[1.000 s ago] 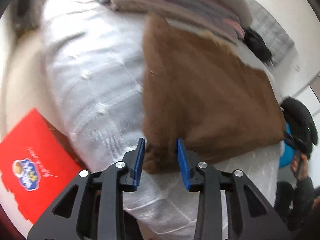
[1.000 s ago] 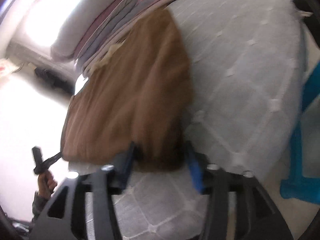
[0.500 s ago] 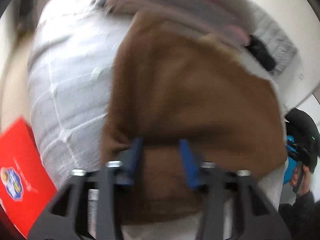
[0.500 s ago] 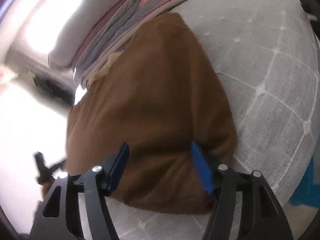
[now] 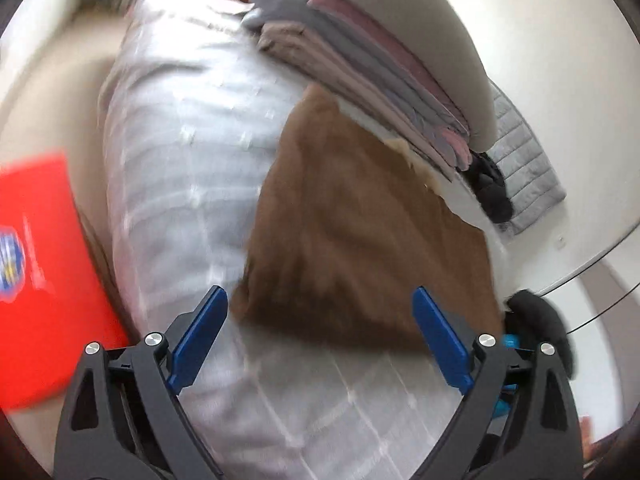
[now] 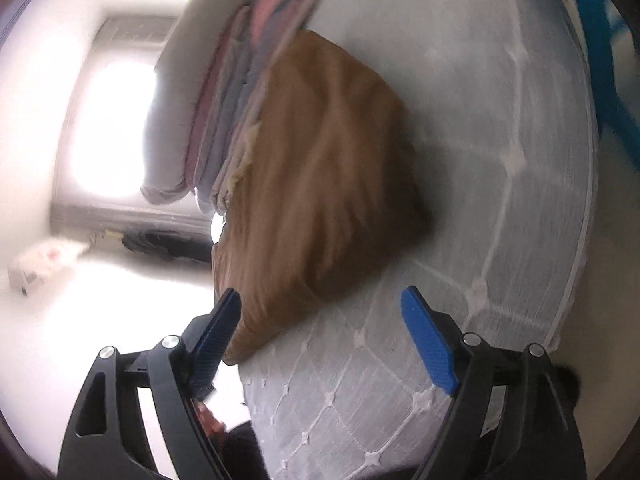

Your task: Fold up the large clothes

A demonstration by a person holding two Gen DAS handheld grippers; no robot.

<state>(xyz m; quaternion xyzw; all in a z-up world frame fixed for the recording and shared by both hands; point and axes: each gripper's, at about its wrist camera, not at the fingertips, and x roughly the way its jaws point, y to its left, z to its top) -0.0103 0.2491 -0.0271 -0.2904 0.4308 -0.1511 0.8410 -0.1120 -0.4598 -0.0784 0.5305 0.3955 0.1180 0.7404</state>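
Observation:
A brown garment (image 5: 360, 240) lies folded on a white quilted bed (image 5: 180, 168); it also shows in the right wrist view (image 6: 320, 184). My left gripper (image 5: 320, 332) is open and empty, just short of the garment's near edge. My right gripper (image 6: 320, 332) is open and empty, over the bed beside the garment's near corner. Both views are blurred by motion.
A stack of folded clothes (image 5: 380, 60) lies behind the brown garment, also seen in the right wrist view (image 6: 224, 112). A red box (image 5: 44, 280) sits left of the bed. A grey quilted item (image 5: 524, 168) and dark cloth (image 5: 494, 192) lie at the right. A blue object (image 6: 608, 60) stands beside the bed.
Both grippers carried the garment's near edge forward, folding it over. Both then opened, let go of the cloth and drew back.

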